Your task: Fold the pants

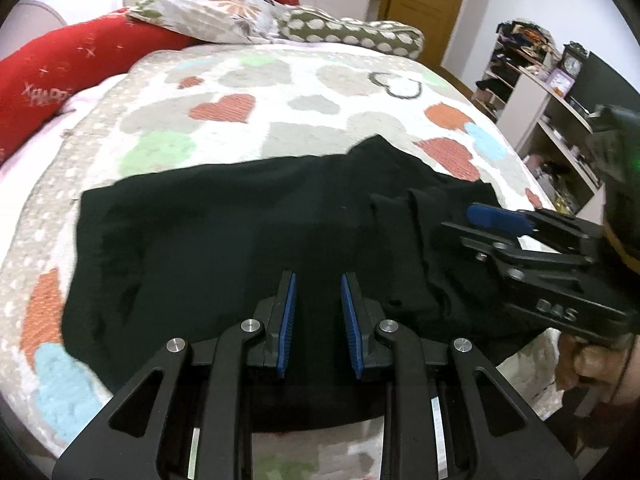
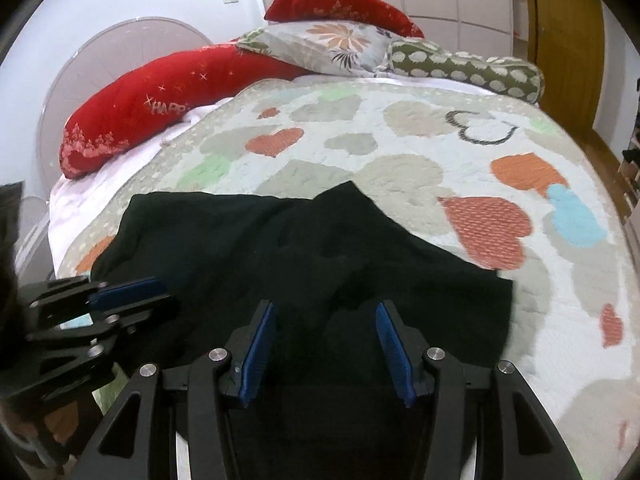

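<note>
Black pants [image 1: 240, 220] lie spread in a rough folded block on the heart-patterned quilt [image 1: 248, 80], near its front edge. My left gripper [image 1: 319, 280] hovers over the near middle of the cloth. Its blue pads stand a narrow gap apart with nothing pinched between them. My right gripper [image 2: 326, 308] hangs over the pants [image 2: 300, 248] toward their right half, jaws wide apart and empty. Each gripper shows from the side in the other's view: the right gripper [image 1: 486, 216] above the pants' right end, the left gripper [image 2: 128, 290] at their left edge.
Red pillows [image 2: 160, 100], a floral pillow [image 2: 332, 48] and a dotted bolster [image 2: 468, 66] line the far end of the bed. An open shelf unit [image 1: 552, 120] with clutter and a wooden door [image 1: 428, 4] stand to the right. A hand [image 1: 592, 364] grips the right tool.
</note>
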{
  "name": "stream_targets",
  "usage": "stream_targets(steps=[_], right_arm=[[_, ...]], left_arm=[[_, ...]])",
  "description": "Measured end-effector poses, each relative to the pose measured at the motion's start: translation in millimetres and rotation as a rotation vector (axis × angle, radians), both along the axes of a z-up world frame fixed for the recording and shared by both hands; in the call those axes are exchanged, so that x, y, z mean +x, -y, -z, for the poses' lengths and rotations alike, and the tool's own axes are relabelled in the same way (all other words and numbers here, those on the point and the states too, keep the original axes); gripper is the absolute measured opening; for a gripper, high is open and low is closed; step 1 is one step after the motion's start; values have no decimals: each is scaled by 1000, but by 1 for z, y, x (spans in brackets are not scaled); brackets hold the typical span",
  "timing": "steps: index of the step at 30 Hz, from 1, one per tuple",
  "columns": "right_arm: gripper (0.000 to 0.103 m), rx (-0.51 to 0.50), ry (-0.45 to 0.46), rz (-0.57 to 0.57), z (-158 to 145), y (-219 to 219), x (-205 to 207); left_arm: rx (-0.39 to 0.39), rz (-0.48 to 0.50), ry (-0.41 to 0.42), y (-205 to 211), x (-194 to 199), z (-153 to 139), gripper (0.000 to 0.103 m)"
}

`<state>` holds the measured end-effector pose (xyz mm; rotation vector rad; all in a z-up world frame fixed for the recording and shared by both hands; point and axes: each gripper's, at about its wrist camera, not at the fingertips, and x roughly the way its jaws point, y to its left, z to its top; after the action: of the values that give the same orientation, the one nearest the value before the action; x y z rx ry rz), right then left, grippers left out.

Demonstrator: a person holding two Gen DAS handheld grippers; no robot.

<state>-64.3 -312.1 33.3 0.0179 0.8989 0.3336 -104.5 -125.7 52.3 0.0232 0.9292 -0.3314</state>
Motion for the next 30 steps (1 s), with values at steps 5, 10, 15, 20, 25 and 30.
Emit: stream_targets(steps=[5,10,15,20,25,30], right_arm=[[53,-37,-38,-1,18,-11,16],[53,-34,-26,-5,-2,-8,5],[54,-16,-2,-34,-11,-10,-15],[55,-44,-57,-53,19,-18,-16],[55,5,-23,-79,-8,-23,-10],[57,83,8,-164,-28,-52,7]], left_arm=[[-5,-32,6,-12,0,-4,22],[-11,-54,11,-20,0,-7,22],[-21,-80,12,-27,-2,-9,22],[-33,-105,-3,-34,-3,-8,22],[-77,-150,-29,-51,-11,-10,22],[-172,-248,-33,-87,-31,-11,57]])
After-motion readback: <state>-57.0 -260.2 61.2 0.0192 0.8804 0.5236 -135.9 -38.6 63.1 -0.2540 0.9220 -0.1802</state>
